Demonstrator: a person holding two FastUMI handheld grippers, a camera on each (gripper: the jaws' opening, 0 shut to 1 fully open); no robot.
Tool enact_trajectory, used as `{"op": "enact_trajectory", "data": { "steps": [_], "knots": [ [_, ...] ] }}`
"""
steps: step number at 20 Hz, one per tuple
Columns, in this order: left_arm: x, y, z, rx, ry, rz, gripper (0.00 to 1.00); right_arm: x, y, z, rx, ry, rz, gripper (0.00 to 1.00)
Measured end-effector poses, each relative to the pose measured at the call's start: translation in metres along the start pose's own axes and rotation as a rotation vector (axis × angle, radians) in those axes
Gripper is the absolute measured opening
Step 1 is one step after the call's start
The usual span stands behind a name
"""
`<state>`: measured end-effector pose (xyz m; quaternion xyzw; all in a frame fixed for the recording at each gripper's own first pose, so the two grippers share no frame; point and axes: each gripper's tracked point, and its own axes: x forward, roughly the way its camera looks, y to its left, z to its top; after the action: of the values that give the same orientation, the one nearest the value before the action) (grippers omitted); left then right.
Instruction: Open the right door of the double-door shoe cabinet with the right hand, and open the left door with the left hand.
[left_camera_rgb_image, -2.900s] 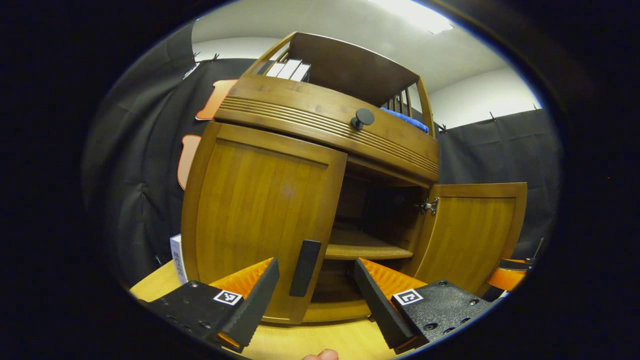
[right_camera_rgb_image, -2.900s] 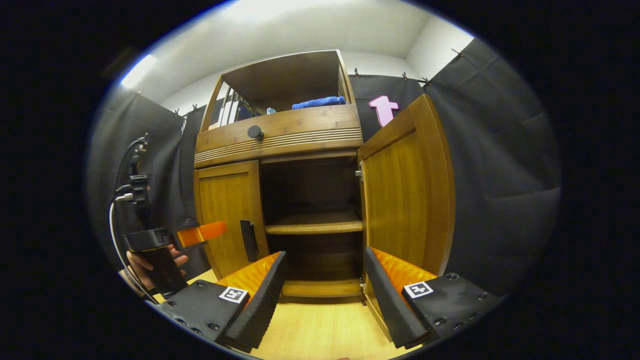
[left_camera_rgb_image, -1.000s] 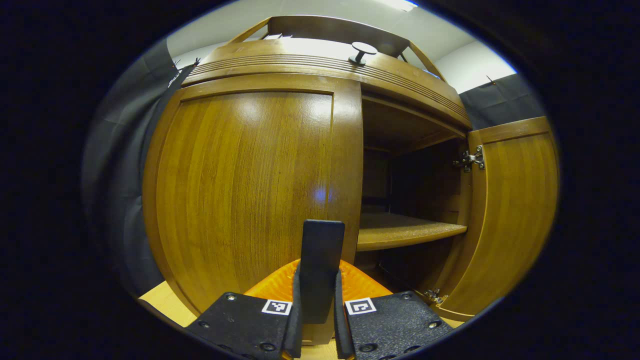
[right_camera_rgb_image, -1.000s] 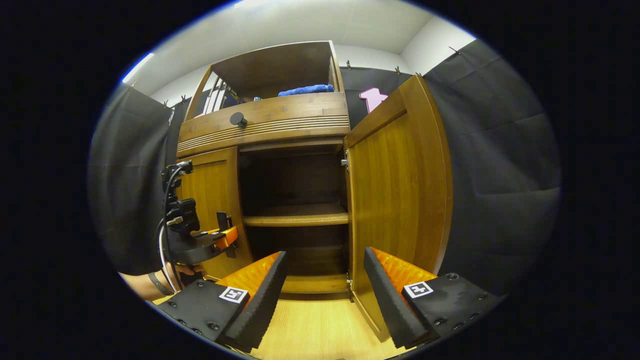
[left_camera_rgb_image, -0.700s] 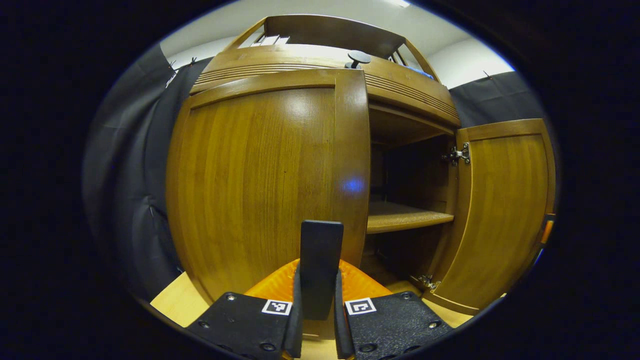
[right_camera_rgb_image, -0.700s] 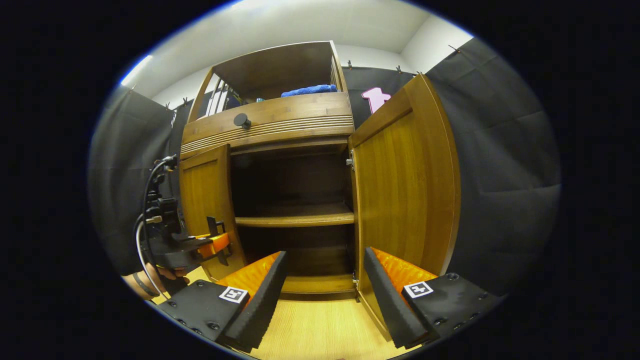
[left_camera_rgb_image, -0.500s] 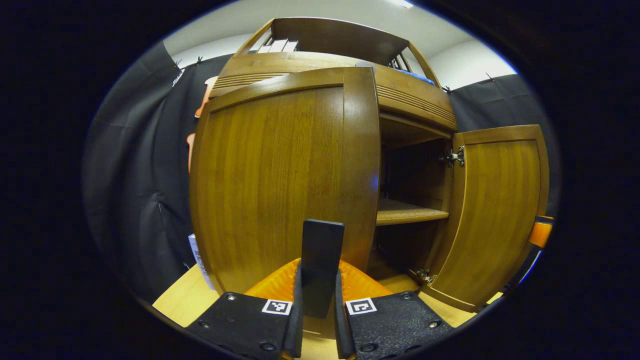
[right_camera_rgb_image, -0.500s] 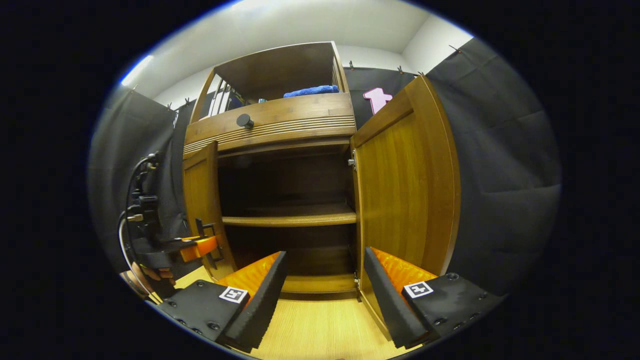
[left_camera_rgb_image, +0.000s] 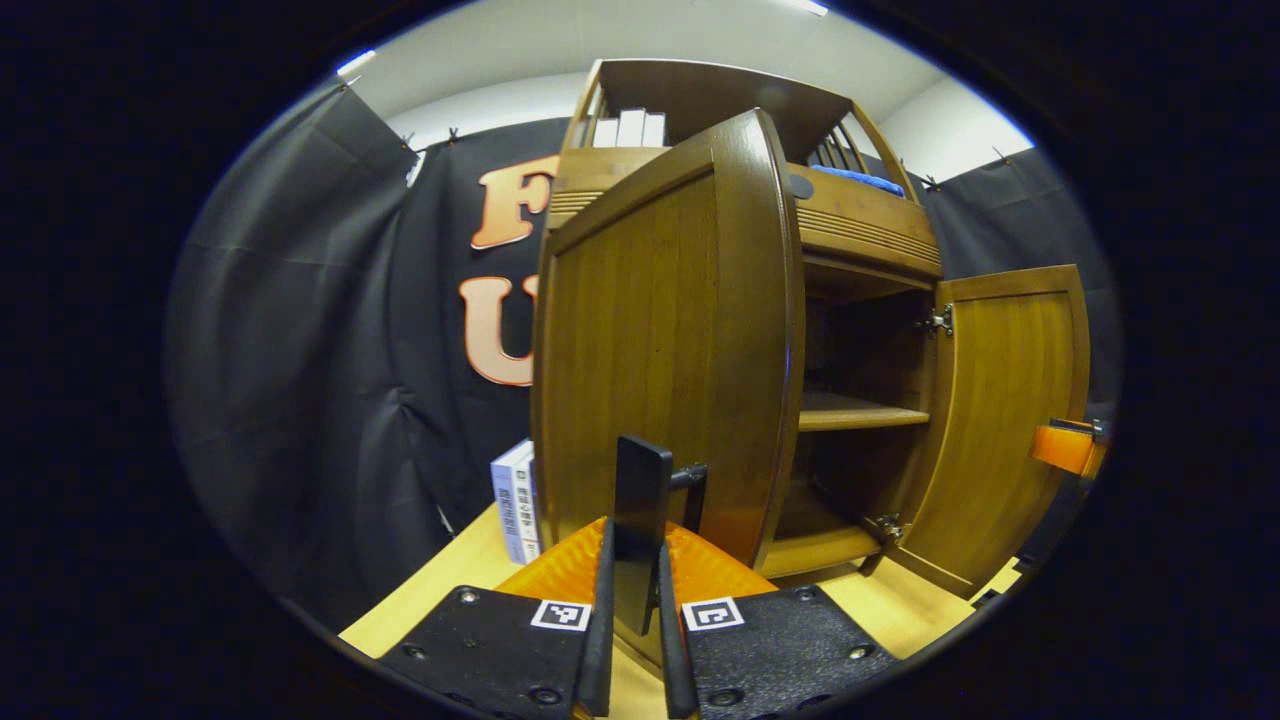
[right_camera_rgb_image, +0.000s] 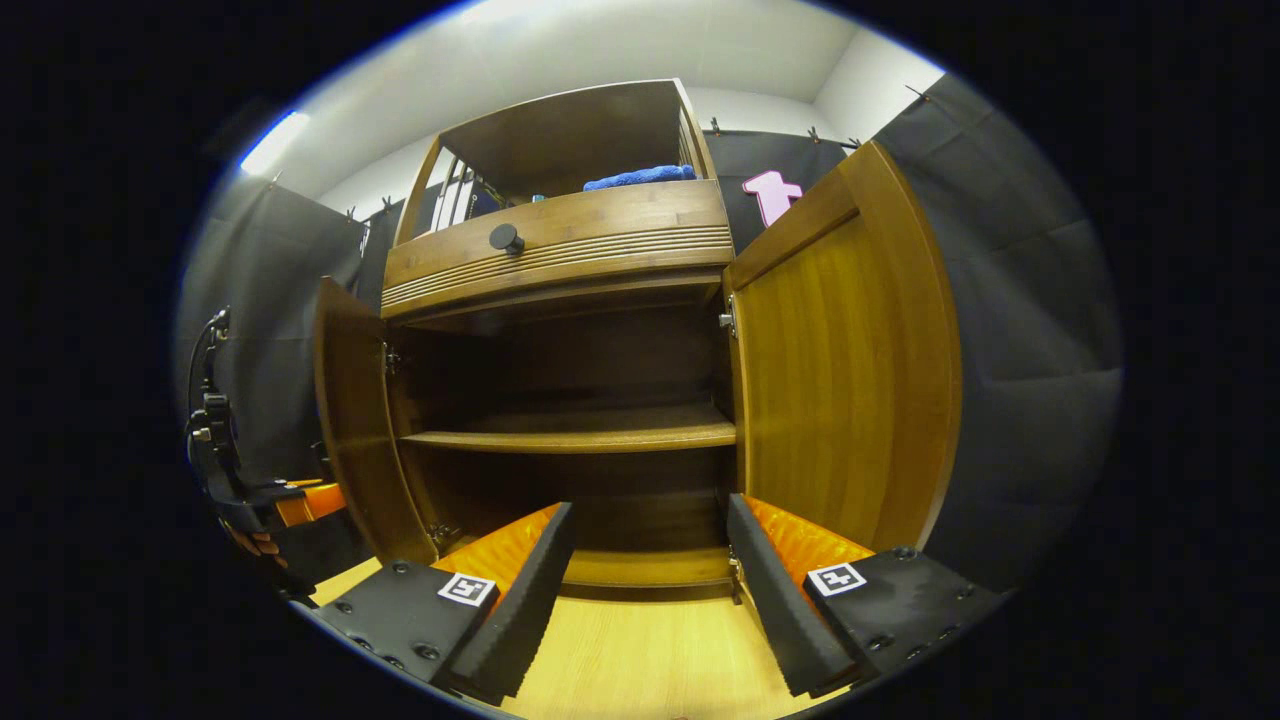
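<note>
Both cabinet doors (right_camera_rgb_image: 845, 370) stand swung wide; the right claw (right_camera_rgb_image: 650, 590) gapes before the shelf (right_camera_rgb_image: 580, 437).

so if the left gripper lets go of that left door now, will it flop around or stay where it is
Likely stays: the left door looks like a stiff wooden panel on metal hinges. The right door, with nothing gripping it, stands open unaided. The left gripper has its jaws shut on the narrow handle, so release should be gentle.

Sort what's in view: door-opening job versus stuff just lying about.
Job:
left door
its handle, pinched by left gripper
right door
right gripper, open

Lying about:
blue cloth on top shelf
books beside cabinet
drawer knob
</note>
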<state>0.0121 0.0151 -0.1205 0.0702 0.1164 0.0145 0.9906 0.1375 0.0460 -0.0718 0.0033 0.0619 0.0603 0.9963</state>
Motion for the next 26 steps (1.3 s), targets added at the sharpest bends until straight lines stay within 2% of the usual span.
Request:
{"op": "enact_trajectory", "data": {
  "steps": [2, 3, 6, 9, 10, 11, 12, 13, 15, 16, 17, 18, 21, 25, 26],
  "knots": [
    [-0.007, 0.023, 0.000, -0.010, -0.007, 0.037, 0.19, 0.002, 0.004, -0.001, 0.005, -0.003, 0.004, 0.89],
    [-0.010, 0.034, 0.001, -0.020, -0.013, 0.053, 0.12, 0.003, 0.004, -0.001, 0.006, -0.006, 0.003, 0.89],
    [-0.014, 0.062, 0.004, -0.068, -0.035, 0.077, 0.11, 0.006, 0.004, 0.000, 0.001, -0.011, -0.012, 0.89],
    [-0.014, 0.086, 0.009, -0.047, -0.064, 0.046, 0.12, 0.008, 0.003, 0.004, -0.008, -0.017, -0.029, 0.89],
    [-0.014, 0.092, 0.009, -0.025, -0.061, 0.023, 0.04, 0.008, 0.004, 0.004, -0.006, -0.020, -0.029, 0.98],
    [-0.013, 0.098, 0.011, -0.002, -0.056, 0.002, 0.05, 0.008, 0.005, 0.004, -0.004, -0.021, -0.029, 0.98],
    [-0.012, 0.101, 0.010, 0.016, -0.052, -0.024, 0.00, 0.008, 0.005, 0.003, -0.003, -0.020, -0.030, 1.00],
    [-0.011, 0.101, 0.011, 0.032, -0.045, -0.054, 0.00, 0.009, 0.004, 0.002, -0.001, -0.017, -0.033, 0.98],
    [-0.006, 0.102, 0.014, 0.027, -0.050, -0.113, 0.08, 0.009, 0.003, 0.000, 0.003, -0.013, -0.042, 0.98],
    [-0.002, 0.103, 0.016, 0.013, -0.061, -0.138, 0.08, 0.009, 0.002, 0.000, 0.006, -0.012, -0.047, 0.94],
    [-0.002, 0.104, 0.016, 0.005, -0.065, -0.163, 0.11, 0.008, 0.002, 0.000, 0.010, -0.013, -0.051, 0.98],
    [-0.003, 0.104, 0.017, 0.012, -0.073, -0.179, 0.12, 0.007, 0.002, 0.001, 0.013, -0.016, -0.055, 0.98],
    [-0.004, 0.107, 0.016, 0.049, -0.079, -0.174, 0.10, 0.006, -0.003, 0.002, 0.015, -0.024, -0.072, 0.98],
    [-0.013, 0.108, 0.009, 0.094, -0.060, -0.161, 0.12, 0.008, -0.002, 0.005, 0.009, -0.030, -0.070, 0.98],
    [-0.019, 0.108, 0.004, 0.090, -0.039, -0.163, 0.12, 0.009, -0.001, 0.006, 0.005, -0.031, -0.065, 0.94]
  ]
}}
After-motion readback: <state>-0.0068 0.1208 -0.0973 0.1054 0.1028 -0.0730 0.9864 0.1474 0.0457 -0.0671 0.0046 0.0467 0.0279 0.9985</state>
